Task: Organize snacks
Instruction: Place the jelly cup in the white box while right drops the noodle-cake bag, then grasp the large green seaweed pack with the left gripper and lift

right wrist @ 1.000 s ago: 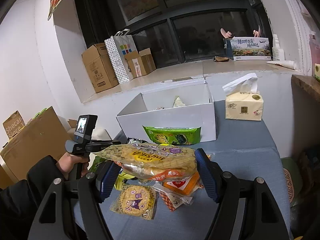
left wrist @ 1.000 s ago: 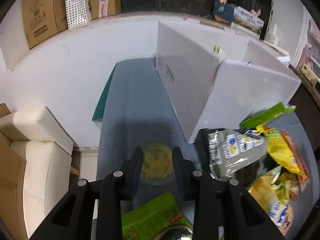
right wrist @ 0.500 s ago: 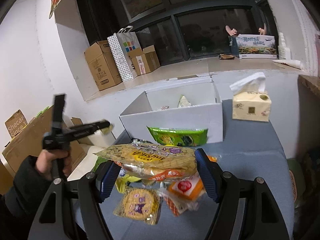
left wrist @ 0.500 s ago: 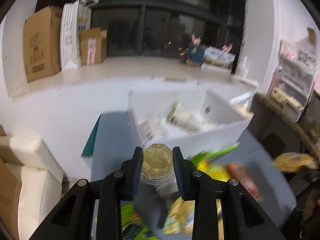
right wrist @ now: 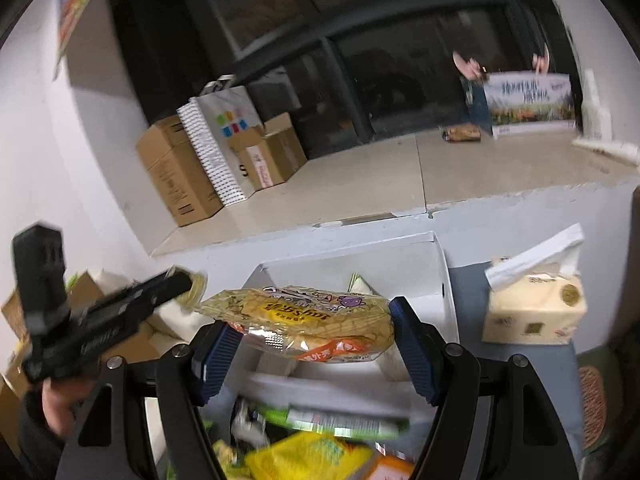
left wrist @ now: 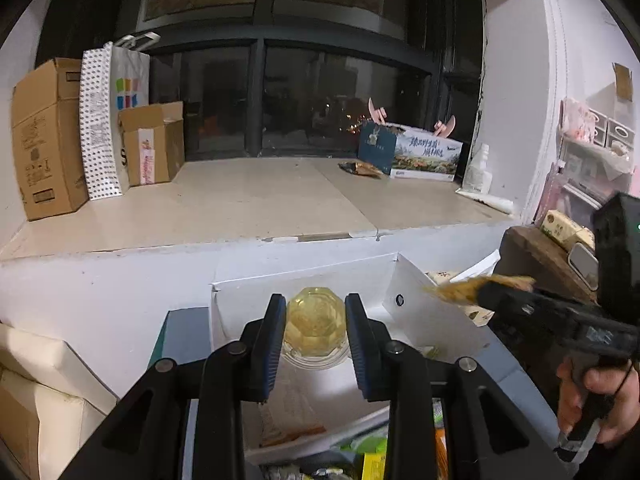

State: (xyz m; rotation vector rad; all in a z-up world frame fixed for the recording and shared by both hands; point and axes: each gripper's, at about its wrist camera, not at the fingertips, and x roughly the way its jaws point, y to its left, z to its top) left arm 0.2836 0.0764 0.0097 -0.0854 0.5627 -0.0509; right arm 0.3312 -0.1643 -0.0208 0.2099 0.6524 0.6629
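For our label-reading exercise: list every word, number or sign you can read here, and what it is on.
"S": cut-off black letter on the small cardboard box.
Gift box on the sill: white Chinese characters, too small to read.
Snack bag in the right gripper: upside-down label, blurred.
Tall cardboard box: print too small.

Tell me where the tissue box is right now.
In the right wrist view the tissue box stands at the right, on the blue-grey table, just right of the white box and below the window ledge.
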